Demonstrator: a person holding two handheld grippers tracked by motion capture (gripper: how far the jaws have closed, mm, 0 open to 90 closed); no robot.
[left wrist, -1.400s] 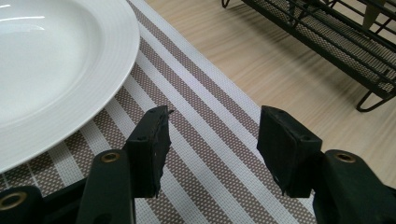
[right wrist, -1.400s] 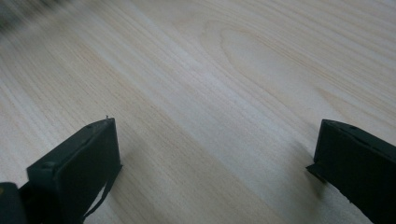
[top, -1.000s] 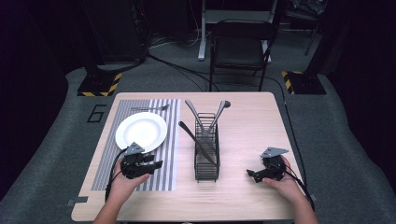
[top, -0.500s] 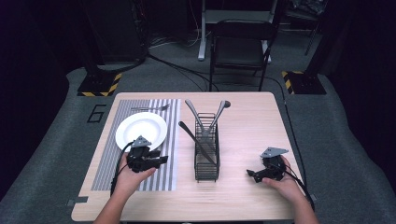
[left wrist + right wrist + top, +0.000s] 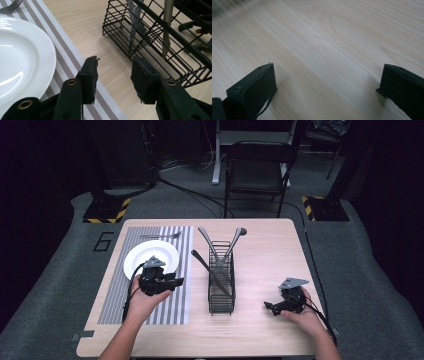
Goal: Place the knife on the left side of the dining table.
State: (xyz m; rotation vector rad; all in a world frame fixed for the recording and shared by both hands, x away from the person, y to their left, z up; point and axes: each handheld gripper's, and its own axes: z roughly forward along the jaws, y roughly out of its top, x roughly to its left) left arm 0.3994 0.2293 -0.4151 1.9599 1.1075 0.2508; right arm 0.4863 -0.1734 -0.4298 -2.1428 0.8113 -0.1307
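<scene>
1. Holding a gripper in each hand, you are working at a wooden table [image 5: 260,250]; your left gripper [image 5: 172,282] is sitting at about 8 o'clock on the table, above the striped placemat [image 5: 150,312], just beside the near edge of the white plate [image 5: 137,260].
2. You are keeping the left jaws apart with nothing between them; in the left gripper view they are pointing across bare wood toward the black wire basket [image 5: 150,42], with the placemat edge running under the left jaw.
3. Your right gripper [image 5: 270,307] is resting at about 4 o'clock, low on the bare tabletop, well apart from the basket, its jaws pointing toward 9 o'clock.
4. You are holding the right jaws wide open; in the right gripper view there is plain wood grain between them.
5. The basket is standing near the table's middle, between your two grippers, and it is holding a knife [image 5: 135,22] with a toothed blade plus other utensils, their handles leaning out toward 12 o'clock.
6. A fork [image 5: 160,236] is lying on the placemat at about 11 o'clock, just beyond the plate's far rim.
7. A dark chair [image 5: 255,170] is standing on the grey floor beyond the table at 12 o'clock.
</scene>
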